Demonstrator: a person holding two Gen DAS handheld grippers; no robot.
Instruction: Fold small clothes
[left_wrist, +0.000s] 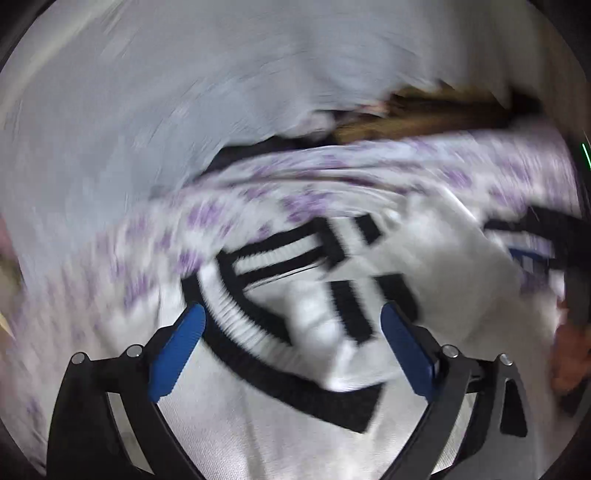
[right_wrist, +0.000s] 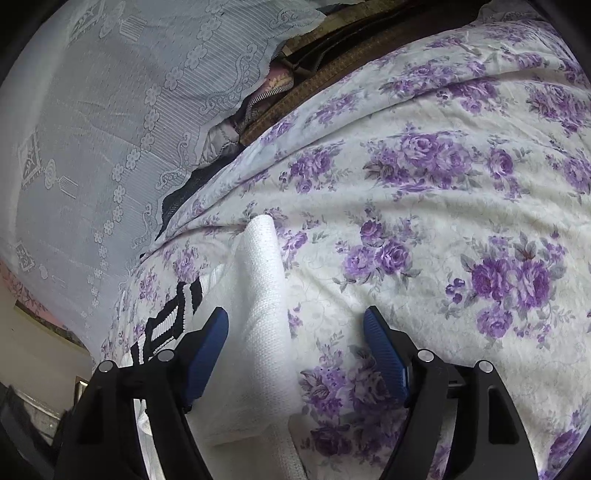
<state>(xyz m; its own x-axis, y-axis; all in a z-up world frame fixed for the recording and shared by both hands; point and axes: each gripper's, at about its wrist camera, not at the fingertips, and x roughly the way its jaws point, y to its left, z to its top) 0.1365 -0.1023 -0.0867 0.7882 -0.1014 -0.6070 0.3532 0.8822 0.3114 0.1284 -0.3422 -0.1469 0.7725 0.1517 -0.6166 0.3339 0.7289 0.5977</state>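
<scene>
A white knit top (left_wrist: 288, 435) with black-striped ribbed trim (left_wrist: 273, 254) lies crumpled on a floral sheet; the left wrist view is blurred. My left gripper (left_wrist: 291, 310) hovers over it, open, with the collar area between its blue pads (left_wrist: 177, 354) and nothing pinched. In the right wrist view a folded white sleeve (right_wrist: 258, 295) of the same top runs up between the jaws. It rests against the left pad (right_wrist: 207, 350) and stands clear of the right one. My right gripper (right_wrist: 295, 314) is open. Striped trim (right_wrist: 173, 314) shows at its left.
The purple-flowered sheet (right_wrist: 443, 221) covers the bed. A white lace cloth (right_wrist: 92, 129) hangs at the far left. Brown woven fabric with a zip (right_wrist: 332, 66) fills the gap behind. A hand (left_wrist: 569, 354) shows at the right edge of the left wrist view.
</scene>
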